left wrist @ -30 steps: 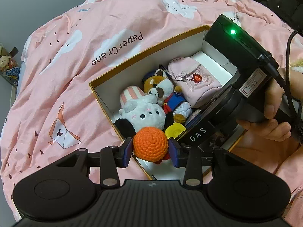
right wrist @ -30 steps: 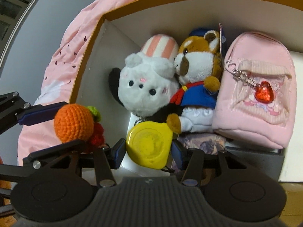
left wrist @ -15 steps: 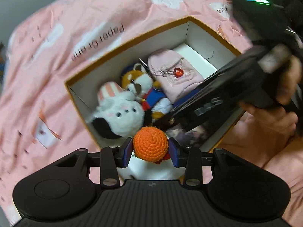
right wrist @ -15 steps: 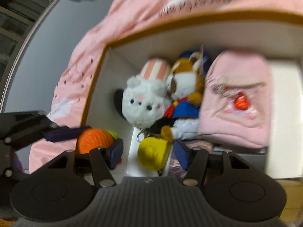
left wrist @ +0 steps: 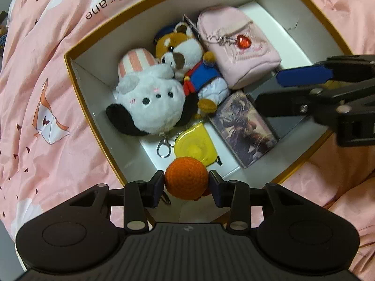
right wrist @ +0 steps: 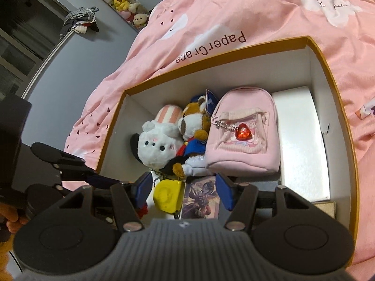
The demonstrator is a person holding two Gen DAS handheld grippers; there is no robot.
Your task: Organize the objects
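An orange crochet ball (left wrist: 186, 178) sits between the pads of my left gripper (left wrist: 186, 183), low over the near corner of the gold-rimmed box (left wrist: 93, 46). The jaws are opening, though both pads still touch the ball. My right gripper (right wrist: 184, 190) is open and empty above the box (right wrist: 211, 53). The yellow round case (right wrist: 167, 195) lies loose on the box floor (left wrist: 194, 145) beside a picture card (left wrist: 243, 126). One right-gripper finger (left wrist: 304, 76) reaches in from the right. The ball is hidden in the right wrist view.
The box also holds a white plush dog (left wrist: 150, 100), a sailor-suited plush (left wrist: 187, 63), a pink mini backpack (left wrist: 239, 46) with a red heart charm, and a white inner box (right wrist: 302, 145). A pink bedspread (left wrist: 46, 70) surrounds it.
My right gripper let go of the yellow case and drew back and up. My left gripper came lower over the box with the ball, tilting further down.
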